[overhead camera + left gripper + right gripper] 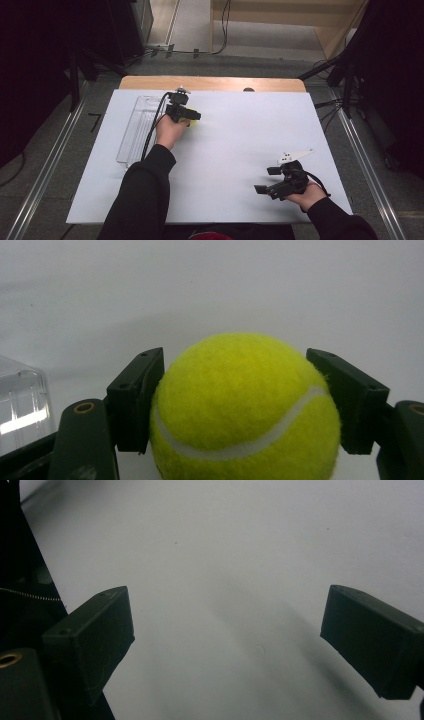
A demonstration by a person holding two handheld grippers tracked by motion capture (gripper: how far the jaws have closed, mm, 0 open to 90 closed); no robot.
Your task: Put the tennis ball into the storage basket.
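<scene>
- Your left claw (235,405) is clamped on the tennis ball (245,410) — in the left gripper view both black jaws press against its sides, and the white seam curves across the yellow felt between them.
- In the high view your left claw (189,116) sits at the far left of the table, and just a sliver of the yellow tennis ball (192,122) peeks out beyond your left hand (170,131).
- The ball is close over the white table (250,285); whether it touches the surface you cannot tell from these views.
- Just left of that claw lies a clear plastic tray (137,131), long and narrow, running near-to-far along the table's left side; its corner shows at the left edge of the left gripper view as well (20,405).
- A black cable runs from the left claw back along your dark sleeve.
- Your right claw (227,640) stands apart — its two jaws are wide, with bare white table between them and nothing held.
- In the high view the right claw (267,181) is at the near right of the table (240,130), well apart from the ball, jaws pointing left, held by your right hand (309,194).
- A grey three-cornered plate rides on top of it.
</scene>
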